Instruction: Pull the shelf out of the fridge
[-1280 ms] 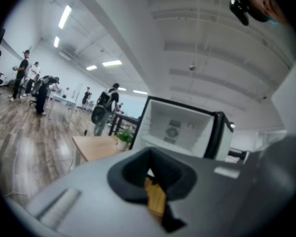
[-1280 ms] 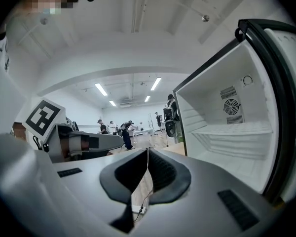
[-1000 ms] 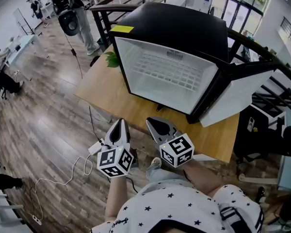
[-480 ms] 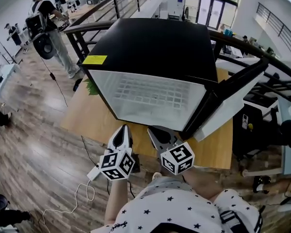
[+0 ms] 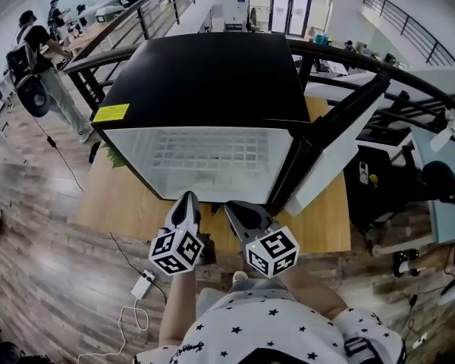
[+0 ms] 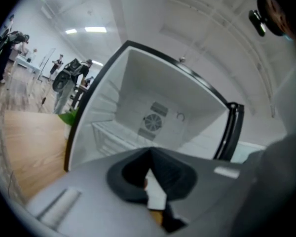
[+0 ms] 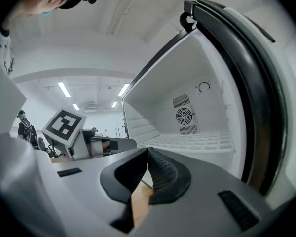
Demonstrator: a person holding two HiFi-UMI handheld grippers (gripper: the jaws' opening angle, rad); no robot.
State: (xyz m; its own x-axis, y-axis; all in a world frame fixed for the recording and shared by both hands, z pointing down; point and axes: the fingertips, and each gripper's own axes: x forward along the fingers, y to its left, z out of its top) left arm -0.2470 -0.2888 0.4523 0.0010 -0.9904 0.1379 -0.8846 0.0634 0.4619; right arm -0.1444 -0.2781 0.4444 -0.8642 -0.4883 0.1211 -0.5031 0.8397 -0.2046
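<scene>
A: Desk (image 5: 114,196) first. The fridge (image 5: 205,67) sits on it, opening facing the near edge. Risk?
B: Nothing I can see braces the fridge. A hard tug on the shelf could drag the whole box toward the near edge.
A: Door (image 5: 330,161)?
B: It's swung open on the right and sticks out to the near side. The right gripper would pass just beside it going in, so a wide swing could knock it into the pull path.
A: Shelf (image 5: 212,152)?
B: White grid shelf in the lower part of the fridge, fully pushed in as far as I can tell. Pulled from one side only, it probably skews and jams against the walls. Pulled too far, its far edge drops and it falls onto the desk.
A: Grippers?
B: Left gripper (image 5: 186,202) and right gripper (image 5: 239,212) are both over the desk's near edge, outside the fridge, pointing at the opening. Both have their jaws pressed together with nothing between them. That's the main issue: going in like that just bumps the shelf's front edge. They need to part first. The edge is thin, so a shallow bite likely slips.
</scene>
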